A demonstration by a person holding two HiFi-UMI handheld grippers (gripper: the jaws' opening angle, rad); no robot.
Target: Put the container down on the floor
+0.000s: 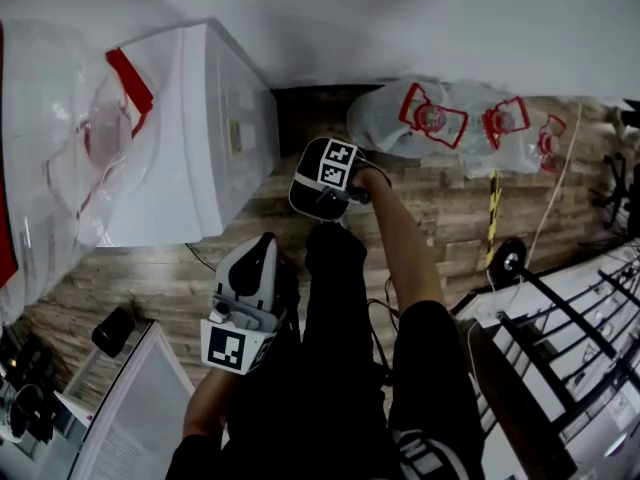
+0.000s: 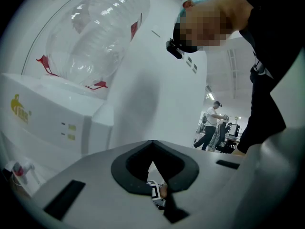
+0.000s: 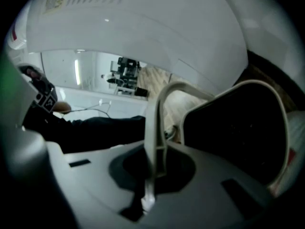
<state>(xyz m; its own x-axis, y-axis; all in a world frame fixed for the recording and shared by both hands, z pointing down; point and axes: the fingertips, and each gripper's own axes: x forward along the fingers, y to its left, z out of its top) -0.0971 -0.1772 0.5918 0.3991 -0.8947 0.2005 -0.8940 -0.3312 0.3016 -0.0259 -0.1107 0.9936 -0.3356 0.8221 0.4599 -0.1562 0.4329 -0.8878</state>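
Observation:
My right gripper [image 1: 318,200] [image 3: 155,151] is shut on a thin pale loop handle [image 3: 158,123]. That handle arches right over a dark container with a pale rim [image 3: 238,128], low beside the white water dispenser [image 1: 200,128] [image 3: 143,23]. In the head view the gripper's body hides the container, just above the wooden floor [image 1: 440,208]. My left gripper [image 1: 262,243] [image 2: 152,144] is held near the person's leg, pointing up toward the dispenser [image 2: 43,123], jaws together with nothing between them.
A clear water bottle [image 1: 90,138] [image 2: 95,32] sits upside down on the dispenser. Several bagged bottles [image 1: 450,118] lie on the floor by the far wall. A black rack [image 1: 580,338] stands right, a white unit [image 1: 130,408] at lower left. People [image 2: 209,128] stand far off.

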